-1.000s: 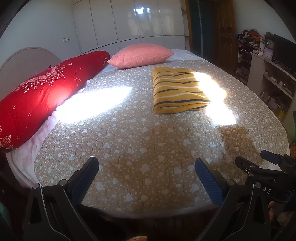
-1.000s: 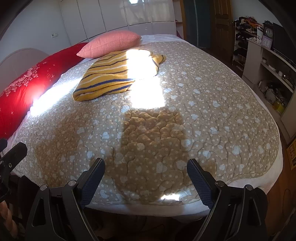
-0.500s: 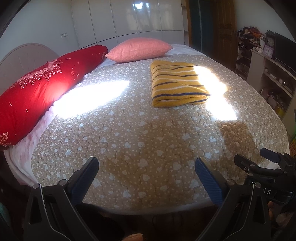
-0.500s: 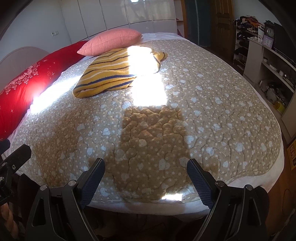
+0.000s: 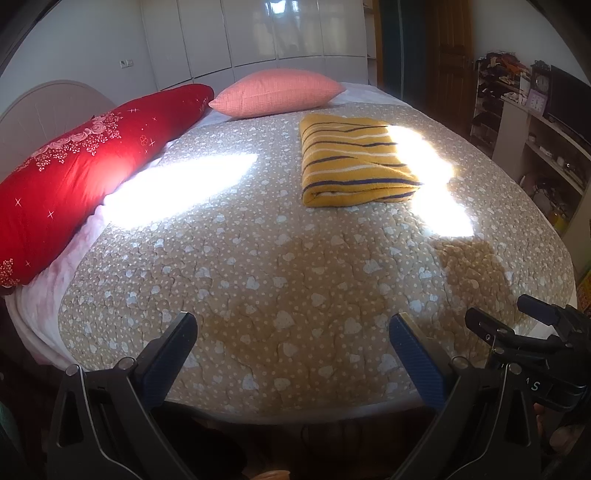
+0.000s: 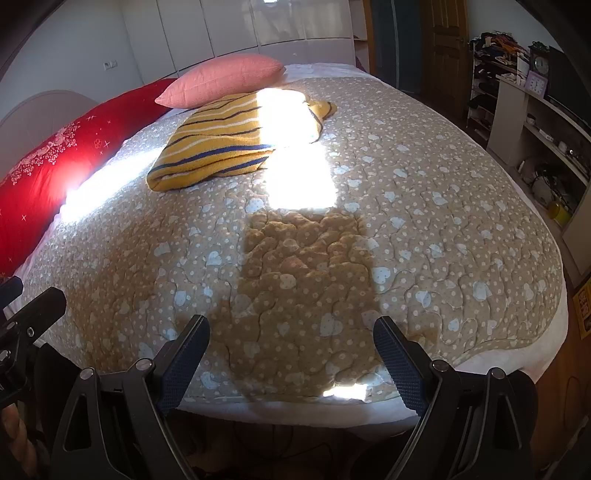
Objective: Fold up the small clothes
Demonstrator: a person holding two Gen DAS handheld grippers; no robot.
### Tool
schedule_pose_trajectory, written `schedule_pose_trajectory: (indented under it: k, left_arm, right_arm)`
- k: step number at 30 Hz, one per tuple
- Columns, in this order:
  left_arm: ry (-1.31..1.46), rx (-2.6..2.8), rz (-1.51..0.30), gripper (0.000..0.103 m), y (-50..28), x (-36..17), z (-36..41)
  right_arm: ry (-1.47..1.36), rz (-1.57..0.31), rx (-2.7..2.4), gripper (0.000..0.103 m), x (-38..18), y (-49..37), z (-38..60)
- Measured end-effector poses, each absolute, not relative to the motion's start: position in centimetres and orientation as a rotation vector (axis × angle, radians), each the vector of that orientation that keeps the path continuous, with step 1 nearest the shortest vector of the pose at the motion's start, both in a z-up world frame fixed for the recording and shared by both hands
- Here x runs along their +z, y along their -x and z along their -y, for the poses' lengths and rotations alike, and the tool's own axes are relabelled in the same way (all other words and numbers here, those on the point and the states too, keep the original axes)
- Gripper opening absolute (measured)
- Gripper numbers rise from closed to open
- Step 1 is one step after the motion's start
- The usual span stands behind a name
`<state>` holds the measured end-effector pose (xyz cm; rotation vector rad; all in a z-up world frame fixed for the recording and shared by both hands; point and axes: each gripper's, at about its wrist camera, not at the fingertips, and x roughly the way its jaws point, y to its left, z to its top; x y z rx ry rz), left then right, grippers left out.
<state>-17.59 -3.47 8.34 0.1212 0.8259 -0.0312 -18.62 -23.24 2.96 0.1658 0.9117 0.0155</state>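
A folded yellow knit garment with navy and white stripes (image 5: 354, 162) lies on the beige heart-print quilt (image 5: 280, 280). The left gripper (image 5: 291, 345) and right gripper (image 6: 291, 341) gape wide, holding nothing.

Home bedroom, quilted bed (image 5: 295, 280), pillows (image 5: 277, 92), wardrobe (image 5: 258, 33)

The bed (image 5: 258, 280) is covered by a tan quilt (image 5: 295, 258) printed with small white dots and pale hearts, with a white sheet (image 6: 517, 365) showing along its near edge. A folded yellow garment (image 5: 351, 162) with dark blue and white stripes lies flat on the quilt, half in a bright patch of sunlight. Just beyond the garment, at the far end of the bed, rests a pink pillow (image 5: 280, 92). To the garment's left, well apart from it, a long red bolster (image 5: 74, 173) with a floral pattern runs along the bed's side, its far end near the pink pillow.
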Motion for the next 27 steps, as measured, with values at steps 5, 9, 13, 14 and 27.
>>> schedule_pose_trajectory:
  k: [5,9,13,14,27]
  left_arm:
    - [-0.118,-0.033,-0.83,0.103,17.6,8.3,3.5]
    - [-0.114,-0.036,-0.84,0.103,17.4,8.1,3.4]
    - [-0.113,-0.034,-0.843,0.103,17.3,8.1,3.3]
    - [-0.111,-0.032,-0.844,0.103,17.3,8.1,3.3]
    - [-0.046,-0.032,-0.875,0.103,13.7,8.0,0.8]
  right_arm:
    - [-0.166,-0.915,0.017,0.093,2.9,18.6,23.2]
    - [-0.17,-0.917,0.017,0.093,2.9,18.6,23.3]
    - [-0.136,-0.901,0.011,0.093,3.2,18.7,22.9]
    - [-0.115,-0.893,0.012,0.093,3.4,18.8,22.6]
    - [-0.056,-0.833,0.042,0.095,6.4,15.7,21.9]
